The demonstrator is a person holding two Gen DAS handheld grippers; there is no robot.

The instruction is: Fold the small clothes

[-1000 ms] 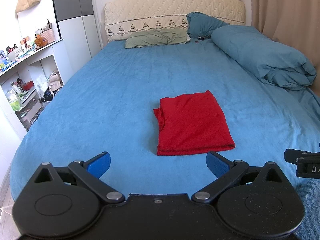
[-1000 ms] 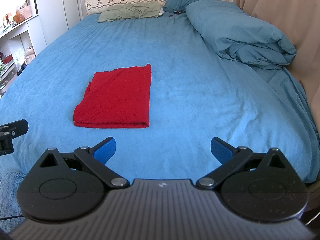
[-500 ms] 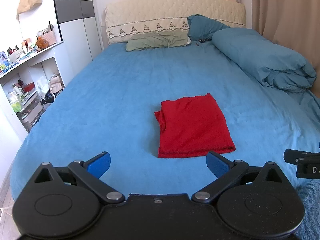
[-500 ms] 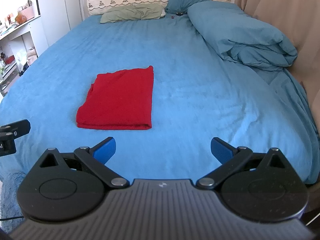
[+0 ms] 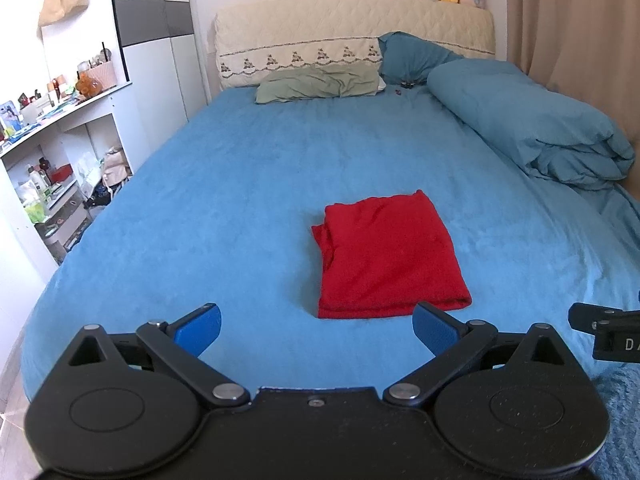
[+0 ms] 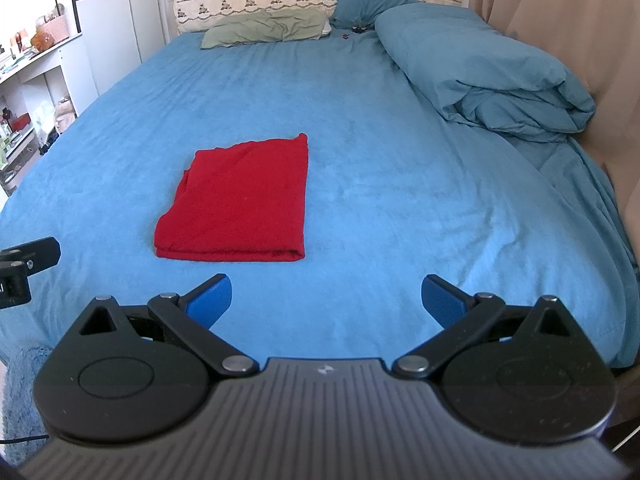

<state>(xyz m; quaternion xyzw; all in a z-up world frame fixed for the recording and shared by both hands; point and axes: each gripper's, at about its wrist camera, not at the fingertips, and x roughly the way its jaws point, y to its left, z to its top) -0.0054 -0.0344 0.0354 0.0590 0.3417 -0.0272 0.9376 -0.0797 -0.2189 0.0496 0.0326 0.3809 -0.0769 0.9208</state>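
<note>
A blue-sheeted bed [image 5: 248, 184] carries a folded red garment [image 5: 390, 254] near its middle, a green pillow [image 5: 320, 84] far, and a rolled teal duvet [image 5: 532, 124] far right.

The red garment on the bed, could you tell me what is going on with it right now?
The red garment lies folded into a neat rectangle on the blue bedsheet, with nothing touching it. The person's left gripper and right gripper are both open and empty, held short of the cloth near the foot of the bed. The fold looks finished, judging by how it lies.
</note>
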